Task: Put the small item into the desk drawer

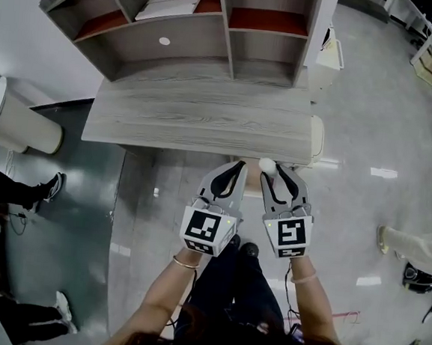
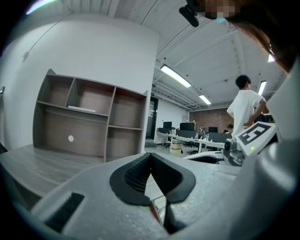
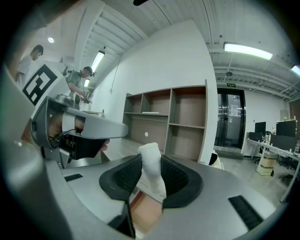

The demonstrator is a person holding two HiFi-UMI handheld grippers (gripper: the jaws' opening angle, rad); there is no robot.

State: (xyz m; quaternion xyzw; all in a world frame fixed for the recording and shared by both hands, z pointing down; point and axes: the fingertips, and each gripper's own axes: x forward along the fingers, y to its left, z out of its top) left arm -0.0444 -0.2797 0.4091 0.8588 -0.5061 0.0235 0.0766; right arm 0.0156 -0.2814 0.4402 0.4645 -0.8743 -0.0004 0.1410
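Note:
The small item (image 1: 267, 166) is a white, soft-looking lump. My right gripper (image 1: 275, 169) is shut on it, just in front of the grey wooden desk's (image 1: 198, 121) front edge. In the right gripper view the item (image 3: 151, 171) stands up between the black pads of the right gripper (image 3: 151, 164). My left gripper (image 1: 235, 165) is level with the right one and just to its left; the left gripper (image 2: 150, 157) has its pads touching and holds nothing. A tan surface (image 1: 251, 179) shows between the two grippers under the desk edge. I cannot tell whether it is the drawer.
A shelf hutch (image 1: 190, 38) stands on the desk's back, with white papers (image 1: 170, 6) in one bay. A white bin (image 1: 21, 125) sits left of the desk. A white unit (image 1: 327, 61) stands to the right. Other people's feet (image 1: 49, 187) show at both sides.

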